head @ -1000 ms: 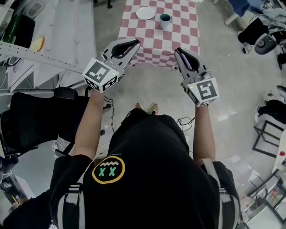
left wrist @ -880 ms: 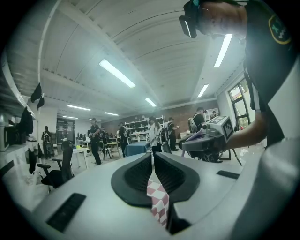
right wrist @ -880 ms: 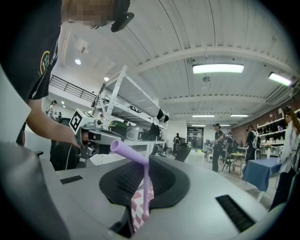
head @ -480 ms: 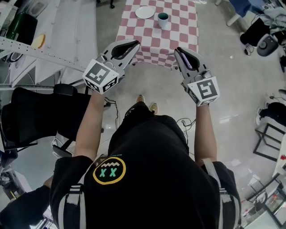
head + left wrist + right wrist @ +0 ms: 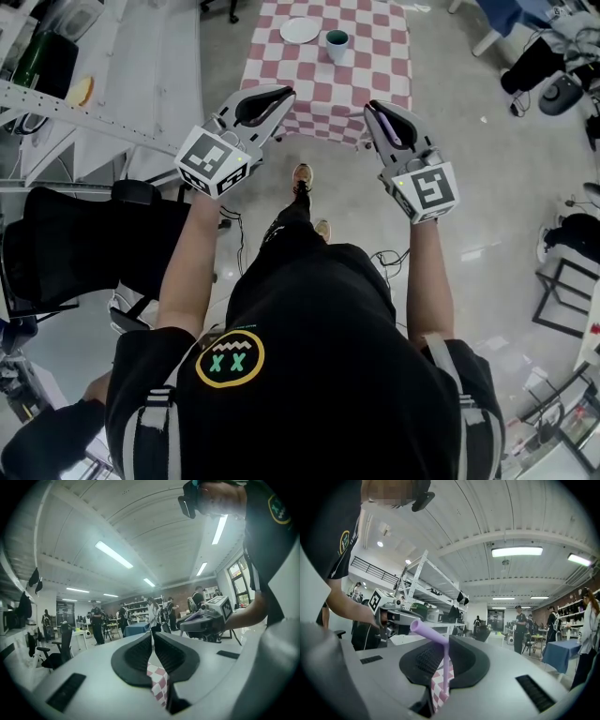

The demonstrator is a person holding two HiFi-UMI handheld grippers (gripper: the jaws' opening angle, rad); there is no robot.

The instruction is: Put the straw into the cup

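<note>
Head view: one shoe (image 5: 302, 176) has stepped ahead since a second ago, toward the red-checked cloth table (image 5: 367, 77). The pale teal-lined cup (image 5: 337, 43) is still well ahead. Right gripper (image 5: 378, 109) clamps the bent purple plastic straw (image 5: 446, 667). Left gripper (image 5: 282, 93) is pinched together, empty. Judging this as approach only.

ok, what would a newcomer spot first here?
The purple straw clamped in the right gripper, its bent top poking out to the left in the right gripper view. Ahead, at the top of the head view, stands a red-checked table with a cup and a white plate beside it. The left gripper is shut and empty; both grippers are in the air, short of the table.
</note>
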